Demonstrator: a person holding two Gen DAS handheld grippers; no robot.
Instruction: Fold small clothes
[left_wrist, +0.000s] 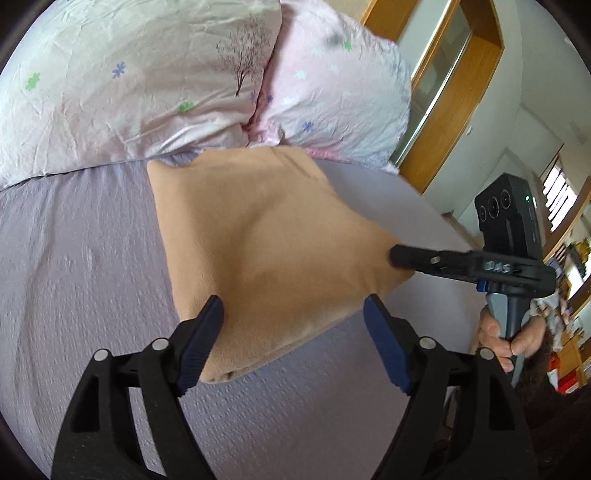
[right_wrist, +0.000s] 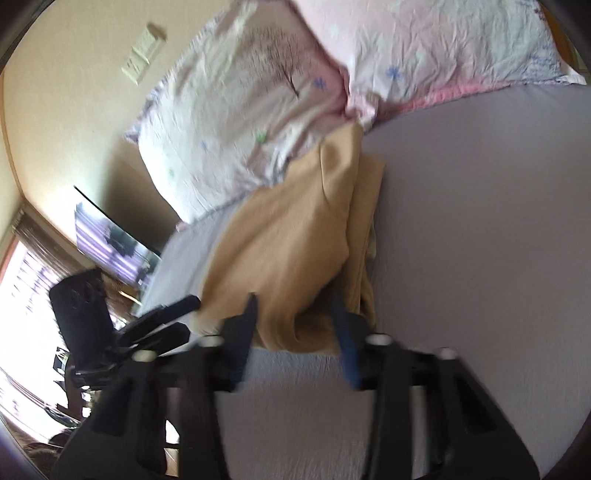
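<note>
A tan fleece garment (left_wrist: 266, 240) lies folded on the lilac bed sheet (left_wrist: 81, 258), its far edge against the pillows. My left gripper (left_wrist: 293, 314) is open and empty, its blue pads just above the garment's near edge. My right gripper (left_wrist: 397, 255) comes in from the right, its tips touching the garment's right edge. In the right wrist view the right gripper (right_wrist: 295, 314) is open, its fingers straddling the near end of the garment (right_wrist: 295, 236), which shows stacked layers at its right side. The left gripper (right_wrist: 181, 317) shows at the left, blurred.
Two pale pink floral pillows (left_wrist: 147, 81) lie at the head of the bed, touching the garment's far edge. A wooden-framed panel (left_wrist: 454, 92) stands past the bed's right side. A wall switch plate (right_wrist: 142, 59) and a window (right_wrist: 22, 295) show at the left.
</note>
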